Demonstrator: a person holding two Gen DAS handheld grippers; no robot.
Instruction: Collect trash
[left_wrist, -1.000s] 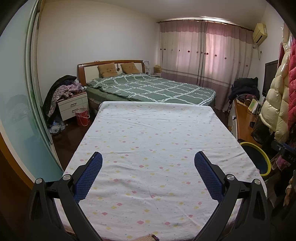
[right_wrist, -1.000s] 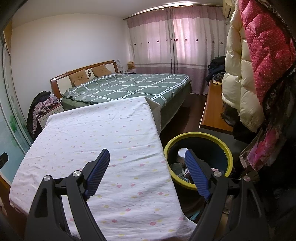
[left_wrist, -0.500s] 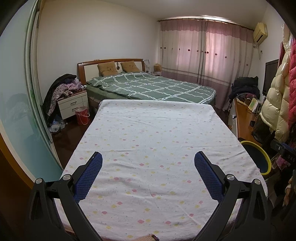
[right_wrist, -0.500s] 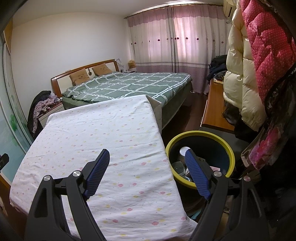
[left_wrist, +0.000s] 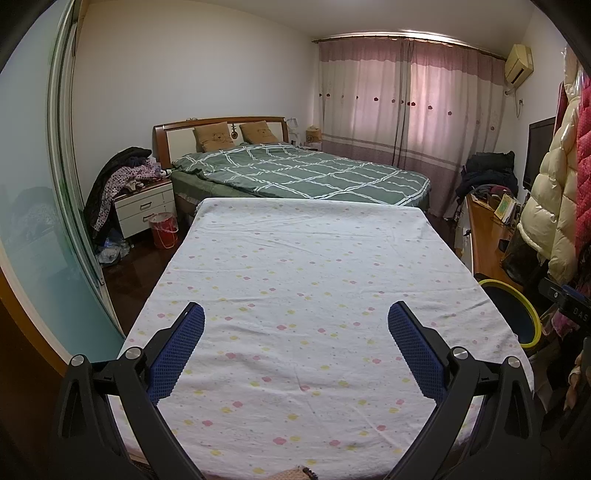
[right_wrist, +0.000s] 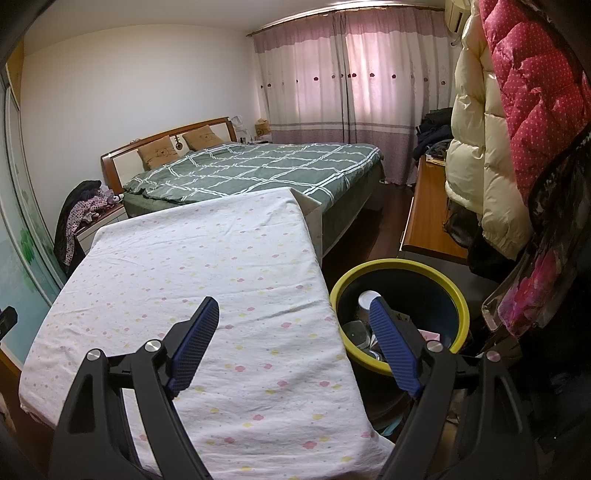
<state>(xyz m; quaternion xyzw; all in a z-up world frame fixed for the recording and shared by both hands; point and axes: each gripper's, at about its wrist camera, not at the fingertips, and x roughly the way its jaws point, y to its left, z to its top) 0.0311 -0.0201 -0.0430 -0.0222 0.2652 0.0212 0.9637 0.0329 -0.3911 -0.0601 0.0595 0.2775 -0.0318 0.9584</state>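
Yellow-rimmed trash bin (right_wrist: 399, 269) with cans and scraps inside stands on the floor just right of the sheet-covered worktop (right_wrist: 207, 258), my right claw (right_wrist: 295, 328) wide and empty above its near-left rim, left claw (left_wrist: 295, 332) wide over the sheet.

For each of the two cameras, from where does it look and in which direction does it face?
Left wrist: sits on the left gripper, facing along the flowered sheet toward the green bed; both blue fingers show, spread open.
Right wrist: sits on the right gripper, over the sheet's right edge and the yellow-rimmed bin; both fingers show, open, nothing between them.
Shared: sheet, bed, curtains, bin.
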